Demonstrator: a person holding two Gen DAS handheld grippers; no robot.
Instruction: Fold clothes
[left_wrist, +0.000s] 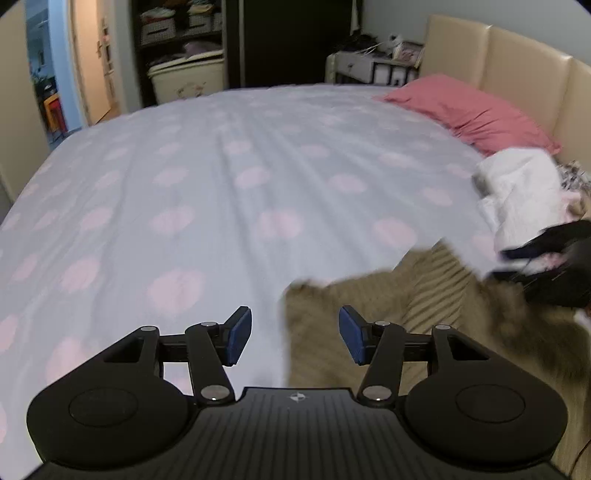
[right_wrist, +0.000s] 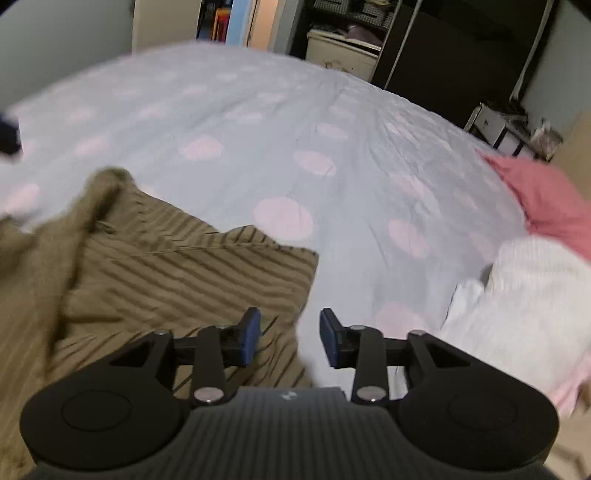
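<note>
A: Where does the olive ribbed garment (right_wrist: 166, 266) lie?

B: Rumpled on the bed (right_wrist: 258, 129), lower left of the right view; the right tool (right_wrist: 290, 338) straddles its near corner, jaws apart, empty; the left tool (left_wrist: 295, 336) gapes empty too, garment at its right.

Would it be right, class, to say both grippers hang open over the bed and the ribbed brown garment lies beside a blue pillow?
Not quite: the pillow is pink, not blue, as the left wrist view shows. The rest holds: left gripper and right gripper are open over the bed, with the ribbed brown garment on it.
</note>
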